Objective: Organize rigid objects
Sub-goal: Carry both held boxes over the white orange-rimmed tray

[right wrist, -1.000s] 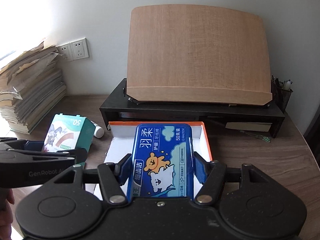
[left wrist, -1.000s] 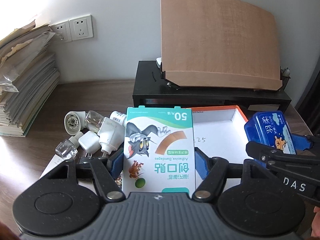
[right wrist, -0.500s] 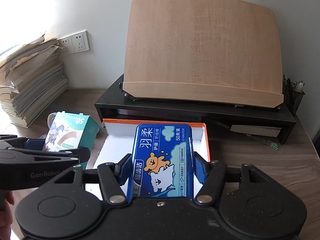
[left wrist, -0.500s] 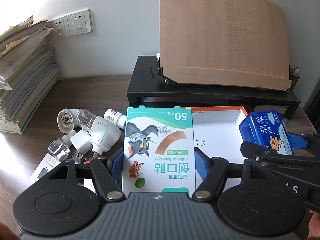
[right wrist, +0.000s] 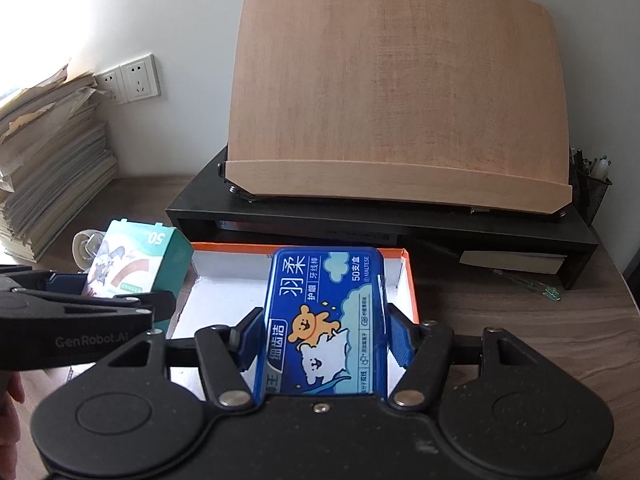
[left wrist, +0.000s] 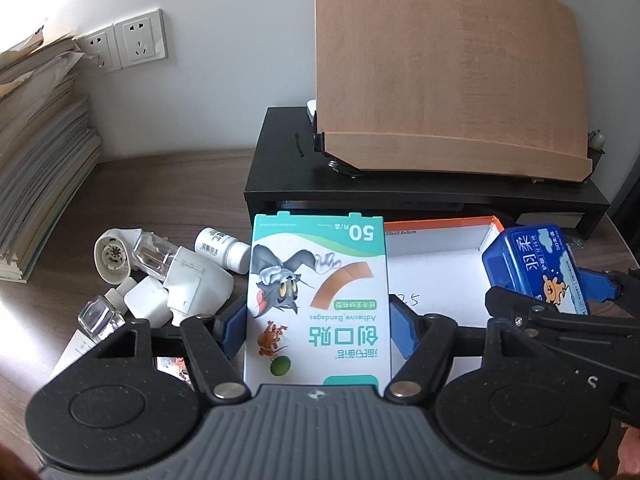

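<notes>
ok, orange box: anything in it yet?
Visible part empty: the orange box shows only bare white floor. Near end is hidden behind the blue case.

The bandage box [left wrist: 318,300] carries, upside down in the left wrist view, a large "50" near its far edge, the English line "Adhesive Bandages", and big teal Chinese characters "创口贴". The blue floss-pick case [right wrist: 325,320] shows large white characters "羽柔", the words "50支/盒" and "MALTESE" along its right edge, and "细齿洁" on a dark panel at lower left. The side of the left tongs [right wrist: 80,340] reads "GenRobot.AI". On the white floor of the orange-rimmed box [left wrist: 440,276] a handwritten "25" is partly visible. The white bottle [left wrist: 222,250] bears a barcode, its print too small to read.
</notes>
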Motion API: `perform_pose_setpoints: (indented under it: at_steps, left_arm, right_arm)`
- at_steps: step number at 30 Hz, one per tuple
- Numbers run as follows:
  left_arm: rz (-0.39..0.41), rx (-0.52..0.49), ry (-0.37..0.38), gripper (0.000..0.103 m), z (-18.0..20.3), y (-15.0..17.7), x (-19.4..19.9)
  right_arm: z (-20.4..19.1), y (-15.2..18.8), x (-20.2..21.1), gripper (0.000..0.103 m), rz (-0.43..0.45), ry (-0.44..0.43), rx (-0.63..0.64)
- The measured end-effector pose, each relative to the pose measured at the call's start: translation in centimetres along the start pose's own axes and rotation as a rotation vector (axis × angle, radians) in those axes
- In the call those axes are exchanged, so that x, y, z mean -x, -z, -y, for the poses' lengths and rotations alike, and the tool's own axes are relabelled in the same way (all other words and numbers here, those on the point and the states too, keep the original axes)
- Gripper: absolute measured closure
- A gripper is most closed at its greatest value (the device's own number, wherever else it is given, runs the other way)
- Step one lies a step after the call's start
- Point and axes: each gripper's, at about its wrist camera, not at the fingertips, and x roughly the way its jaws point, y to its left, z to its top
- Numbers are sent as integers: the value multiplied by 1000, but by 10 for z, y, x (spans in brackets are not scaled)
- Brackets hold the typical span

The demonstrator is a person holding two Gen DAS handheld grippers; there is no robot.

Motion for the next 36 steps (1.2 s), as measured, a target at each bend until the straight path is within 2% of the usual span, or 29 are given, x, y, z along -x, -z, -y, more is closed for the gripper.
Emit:
perform_pose_setpoints:
  at_steps: [36]
  left_arm:
    - [-26, 20, -14, 31, -3, -7, -24]
  right_arm:
    - [-4, -9, -31, 28, -43, 28, 26]
